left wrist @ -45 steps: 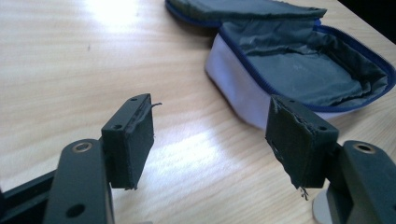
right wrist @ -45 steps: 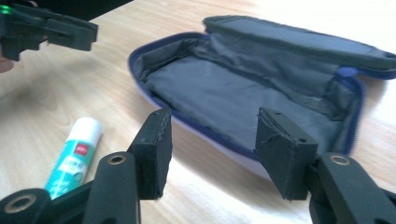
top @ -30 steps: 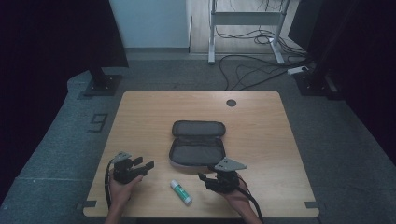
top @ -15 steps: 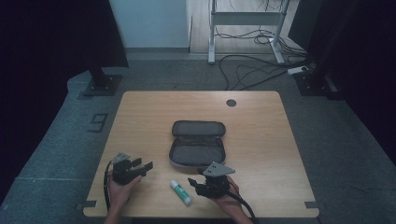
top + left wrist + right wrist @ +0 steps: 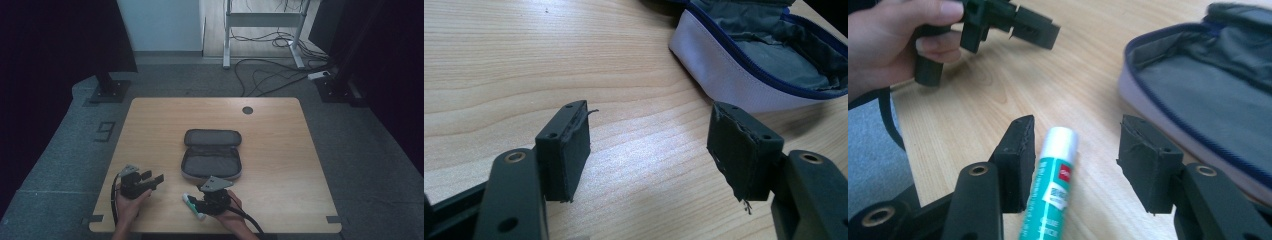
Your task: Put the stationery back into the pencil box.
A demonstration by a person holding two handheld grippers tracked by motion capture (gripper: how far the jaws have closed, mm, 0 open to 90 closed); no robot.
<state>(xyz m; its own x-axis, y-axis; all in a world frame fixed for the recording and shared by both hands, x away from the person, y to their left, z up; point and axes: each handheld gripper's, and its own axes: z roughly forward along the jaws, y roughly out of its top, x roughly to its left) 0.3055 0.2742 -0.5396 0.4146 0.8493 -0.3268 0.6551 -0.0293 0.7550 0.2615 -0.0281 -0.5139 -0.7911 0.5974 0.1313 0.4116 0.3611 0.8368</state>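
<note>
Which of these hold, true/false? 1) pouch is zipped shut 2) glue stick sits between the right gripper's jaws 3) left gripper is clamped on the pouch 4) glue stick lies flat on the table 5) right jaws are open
1) False. The pouch lies unzipped, grey lining showing.
2) True. The glue stick lies between the jaws of the right gripper.
3) False. The left gripper is open over bare table, apart from the pouch.
4) True.
5) True. They have not closed on the glue stick; a gap shows on one side.
</note>
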